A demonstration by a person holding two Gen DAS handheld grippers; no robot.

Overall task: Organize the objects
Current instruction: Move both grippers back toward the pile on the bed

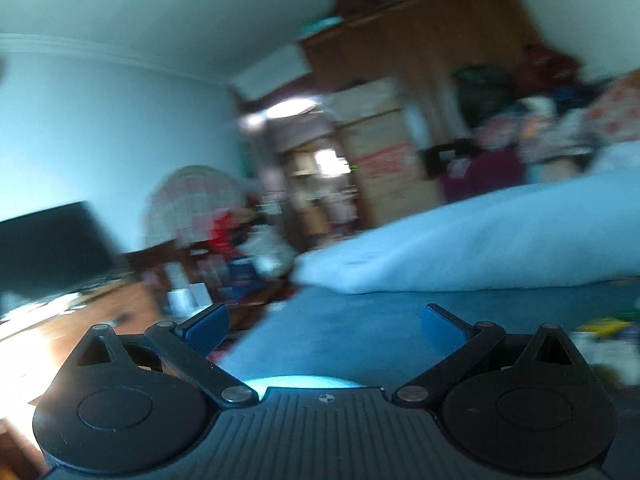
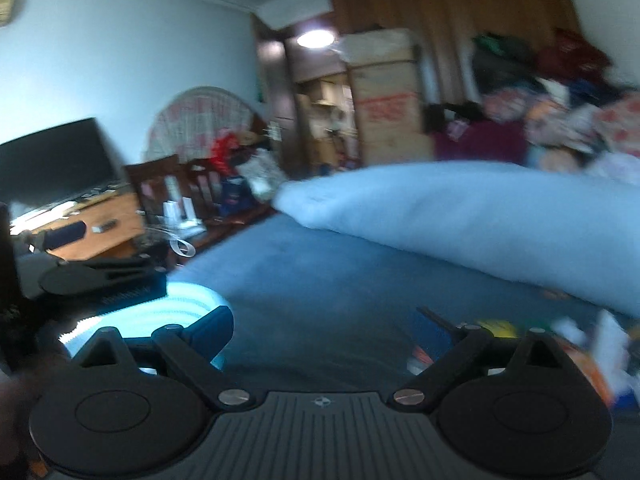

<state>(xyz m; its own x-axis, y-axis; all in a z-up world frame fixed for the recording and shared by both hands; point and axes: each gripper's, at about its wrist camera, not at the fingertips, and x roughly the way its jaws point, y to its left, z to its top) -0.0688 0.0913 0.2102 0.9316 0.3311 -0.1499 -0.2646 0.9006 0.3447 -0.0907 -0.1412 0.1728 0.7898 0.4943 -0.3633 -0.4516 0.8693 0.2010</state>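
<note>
Our left hand-held gripper [image 1: 324, 326] has its blue-padded jaws spread wide, nothing between them, and it points nearly level across the bed [image 1: 360, 332]. Our right hand-held gripper [image 2: 324, 332] is spread wide as well and empty, tilted a little downward over the same bed. In the right wrist view the left one [image 2: 104, 276] shows as a dark shape at the near left edge of the bed, lying over a pale round ribbed thing [image 2: 176, 312] that glows light blue — too blurred for us to name.

The bed carries a blue cover, and a big pale-blue pillow [image 1: 480, 240] lies across it beyond both sets of jaws. On the bed's right side, just past the right finger of each tool, we see a scatter of small colourful objects [image 2: 520, 340] — yellow, orange, white — smeared by motion, so we cannot tell what each one is; neither tool touches them.

Beyond the far end of the bed stands a tall brown wardrobe [image 2: 440, 4] with bundles on top, cardboard boxes [image 2: 384, 96] with red print stacked before it, and a heap of clothes [image 2: 560, 92] to its right. Left of the bed there is a wooden worktop [image 2: 100, 220] with a dark screen [image 2: 52, 160] on it, a wooden chair [image 2: 160, 184], and a round wicker-like panel [image 2: 200, 120] against the pale wall. A ceiling lamp [image 2: 316, 38] glows in the doorway beyond.
</note>
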